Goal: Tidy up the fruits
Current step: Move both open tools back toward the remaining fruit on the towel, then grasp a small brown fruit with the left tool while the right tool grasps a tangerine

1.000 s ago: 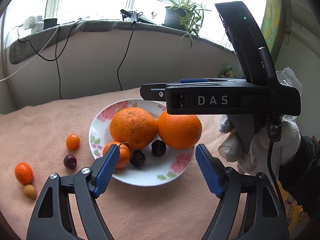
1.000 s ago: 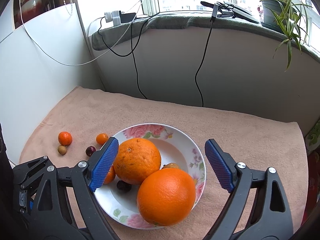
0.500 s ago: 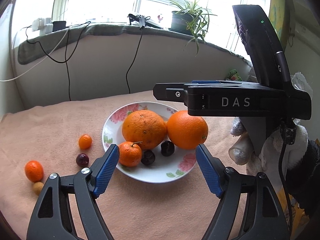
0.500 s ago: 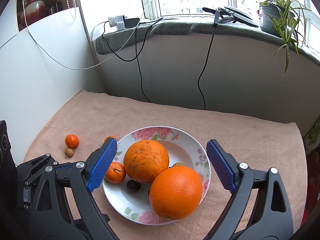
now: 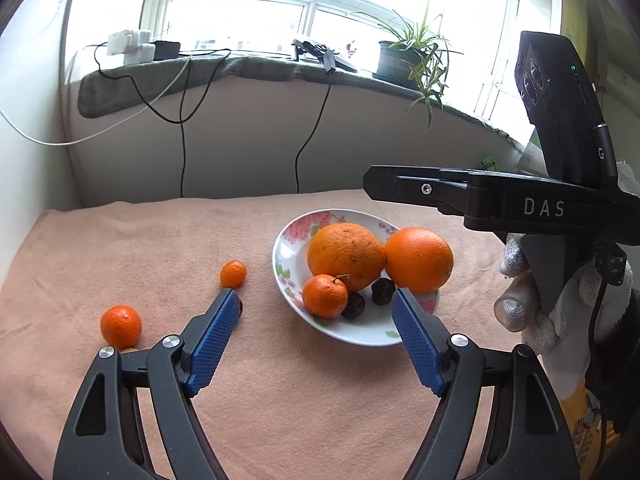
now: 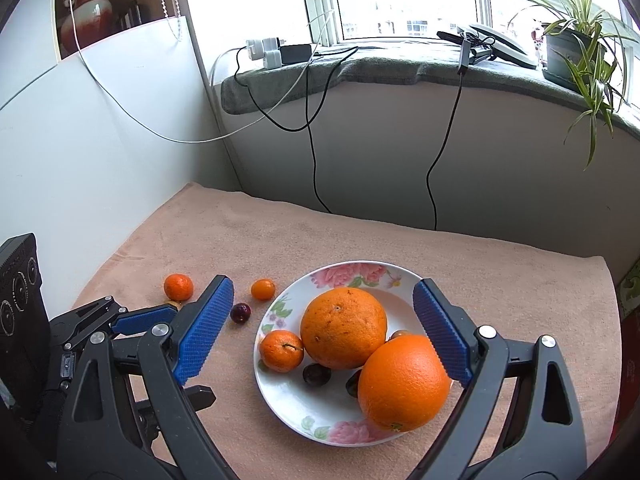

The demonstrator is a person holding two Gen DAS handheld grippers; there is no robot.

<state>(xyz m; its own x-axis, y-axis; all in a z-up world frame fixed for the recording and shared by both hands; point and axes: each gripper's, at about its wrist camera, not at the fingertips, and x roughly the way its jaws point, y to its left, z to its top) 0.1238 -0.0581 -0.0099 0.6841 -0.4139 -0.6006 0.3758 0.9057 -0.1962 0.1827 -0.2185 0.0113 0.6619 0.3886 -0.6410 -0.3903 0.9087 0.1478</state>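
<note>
A flowered white plate (image 5: pixel 288 256) (image 6: pixel 276 392) holds two big oranges (image 5: pixel 346 256) (image 5: pixel 419 260), a small mandarin (image 5: pixel 325 295) and dark cherries (image 5: pixel 354 305). On the peach cloth left of it lie a kumquat (image 5: pixel 233 273), a mandarin (image 5: pixel 120 321), a dark cherry (image 6: pixel 240 313) and a small brown fruit, mostly hidden. My left gripper (image 5: pixel 314 334) is open and empty, just in front of the plate. My right gripper (image 6: pixel 322 334) is open and empty above the plate; it also shows in the left wrist view (image 5: pixel 500 204).
The peach cloth (image 5: pixel 120 240) covers the table, which meets white walls at the left and back. A window sill with cables (image 6: pixel 312 152), chargers and a potted plant (image 6: pixel 576 40) runs behind. A gloved hand (image 5: pixel 532 300) holds the right gripper.
My left gripper has backed away and swung left, so the plate sits further right and the loose fruits come into fuller view. My right gripper has lifted slightly. Both stay open.
</note>
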